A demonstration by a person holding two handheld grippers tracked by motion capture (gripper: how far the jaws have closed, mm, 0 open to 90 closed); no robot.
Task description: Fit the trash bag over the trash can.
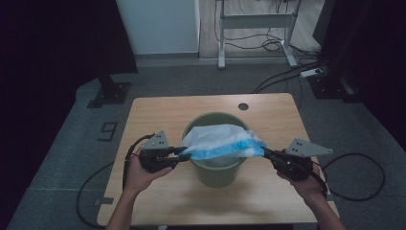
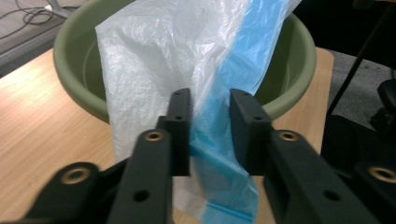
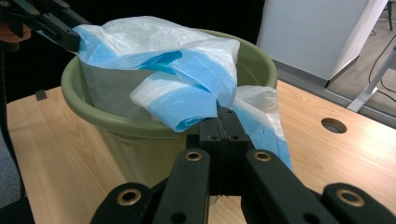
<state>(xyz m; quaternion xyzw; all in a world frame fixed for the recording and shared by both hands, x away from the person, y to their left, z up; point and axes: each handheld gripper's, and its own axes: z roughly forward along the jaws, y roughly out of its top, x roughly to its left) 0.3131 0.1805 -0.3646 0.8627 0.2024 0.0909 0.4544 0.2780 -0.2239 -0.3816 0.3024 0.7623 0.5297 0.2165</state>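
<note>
While the table [image 1: 158, 108] bears the green bin [image 1: 216, 173] at its centre, a white-and-blue bag [image 1: 222, 141] stretches over the rim. The right gripper [image 1: 266, 153], at 3 o'clock, pinches its edge. The left gripper [image 1: 184, 153], at 9, stands spread around the film. Lining seems underway; next, likely close left, then pull the hem down.

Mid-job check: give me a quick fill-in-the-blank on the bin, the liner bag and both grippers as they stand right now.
1. The plastic bag is white and ____.
2. The bag is stretched over a ____ bin on the wooden table.
3. The right gripper has its jaws ____ on the bag's edge.
4. The left gripper has its jaws ____, with the bag between them.

Missing words: blue; green; shut; open
</note>
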